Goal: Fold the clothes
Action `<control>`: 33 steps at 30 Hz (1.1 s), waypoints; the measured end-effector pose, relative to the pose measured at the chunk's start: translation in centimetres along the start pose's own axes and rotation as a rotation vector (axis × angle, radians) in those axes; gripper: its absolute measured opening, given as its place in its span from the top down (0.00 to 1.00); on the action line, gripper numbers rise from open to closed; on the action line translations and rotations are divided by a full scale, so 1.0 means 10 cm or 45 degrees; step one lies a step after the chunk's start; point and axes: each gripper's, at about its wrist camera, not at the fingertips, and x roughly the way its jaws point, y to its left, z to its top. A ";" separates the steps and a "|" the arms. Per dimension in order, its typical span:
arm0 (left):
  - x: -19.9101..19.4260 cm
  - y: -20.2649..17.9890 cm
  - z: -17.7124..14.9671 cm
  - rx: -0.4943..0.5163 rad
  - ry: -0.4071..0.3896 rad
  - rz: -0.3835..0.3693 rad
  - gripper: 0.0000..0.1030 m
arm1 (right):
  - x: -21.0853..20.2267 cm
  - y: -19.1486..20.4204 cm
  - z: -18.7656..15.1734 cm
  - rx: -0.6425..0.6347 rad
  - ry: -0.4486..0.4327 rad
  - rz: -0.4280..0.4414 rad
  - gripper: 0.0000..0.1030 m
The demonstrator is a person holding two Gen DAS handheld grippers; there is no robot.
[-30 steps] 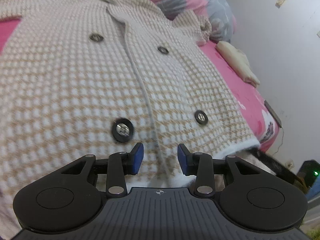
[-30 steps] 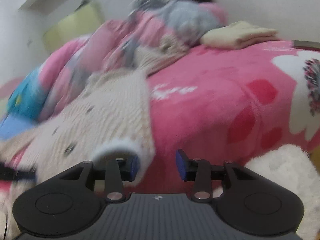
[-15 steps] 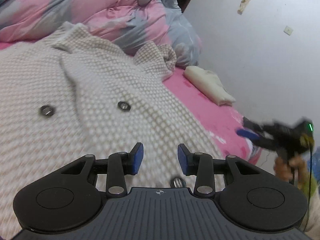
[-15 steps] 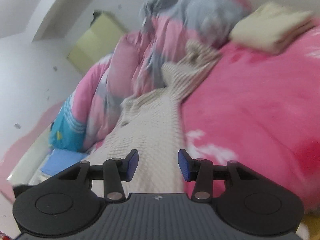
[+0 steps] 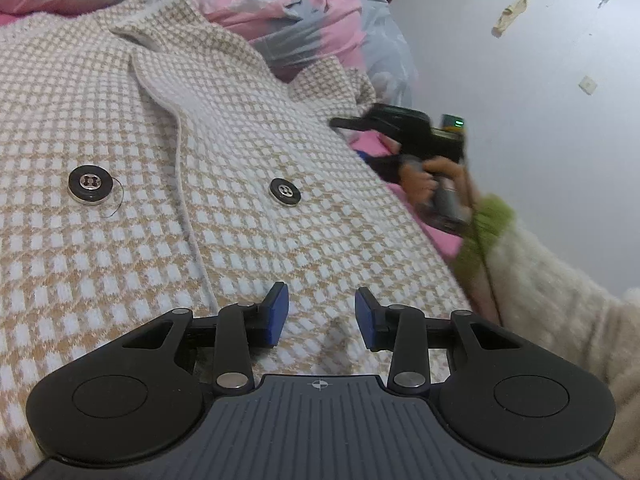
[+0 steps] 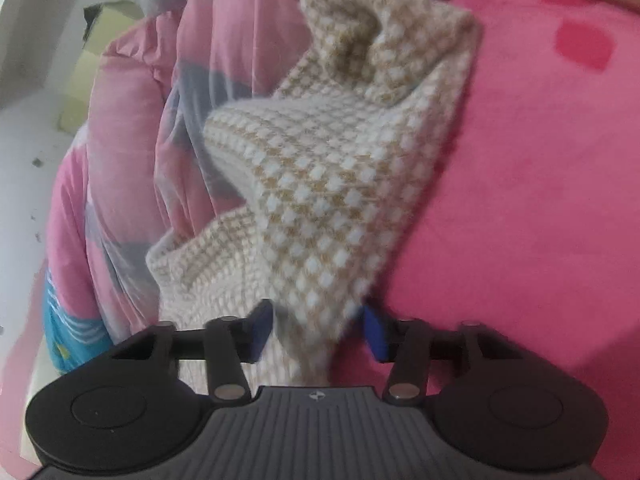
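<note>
A beige-and-white checked knit cardigan [image 5: 132, 148] lies front up on the pink bed, with two black buttons [image 5: 89, 182] showing in the left wrist view. My left gripper [image 5: 320, 315] hovers open low over its right front panel, with nothing between the blue pads. In the right wrist view the cardigan's crumpled sleeve [image 6: 340, 168] lies on the pink bedsheet [image 6: 520, 200]. My right gripper [image 6: 316, 330] is open, and a fold of the sleeve sits between its spread fingers. A hand [image 5: 424, 180] with a green cuff holds that gripper at the cardigan's right edge.
A bunched pink and grey duvet [image 5: 280, 4] lies behind the cardigan and left of the sleeve [image 6: 132, 140]. A white wall [image 5: 540, 80] runs along the bed's right side. A fuzzy cream sleeve [image 5: 560, 300] of the person reaches in from the lower right.
The right gripper has swung from the hem up to the crumpled sleeve, which now lies between its fingers. The left gripper has shifted over the upper buttons. Both stayed open.
</note>
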 end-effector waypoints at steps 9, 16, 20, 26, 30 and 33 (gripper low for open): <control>-0.01 0.10 0.08 -0.025 0.081 -0.021 0.71 | 0.04 0.05 0.04 -0.380 -0.058 -0.162 0.80; -0.03 0.04 0.09 -0.002 0.089 0.008 0.71 | -0.76 0.24 -0.15 -0.412 -0.081 -0.123 0.73; -0.03 0.01 0.11 -0.003 0.103 0.031 0.71 | -0.79 0.80 -0.83 -0.966 0.078 0.050 0.77; -0.07 -0.01 0.09 0.009 0.102 0.067 0.70 | -0.95 0.46 -1.32 -1.190 0.258 -0.127 0.82; -0.11 0.01 0.09 0.005 0.107 0.063 0.71 | -1.65 0.19 -1.35 -1.068 0.187 -0.317 0.80; -0.09 -0.02 0.12 0.008 0.128 0.080 0.71 | -1.88 0.38 -1.46 -1.076 0.111 -0.193 0.80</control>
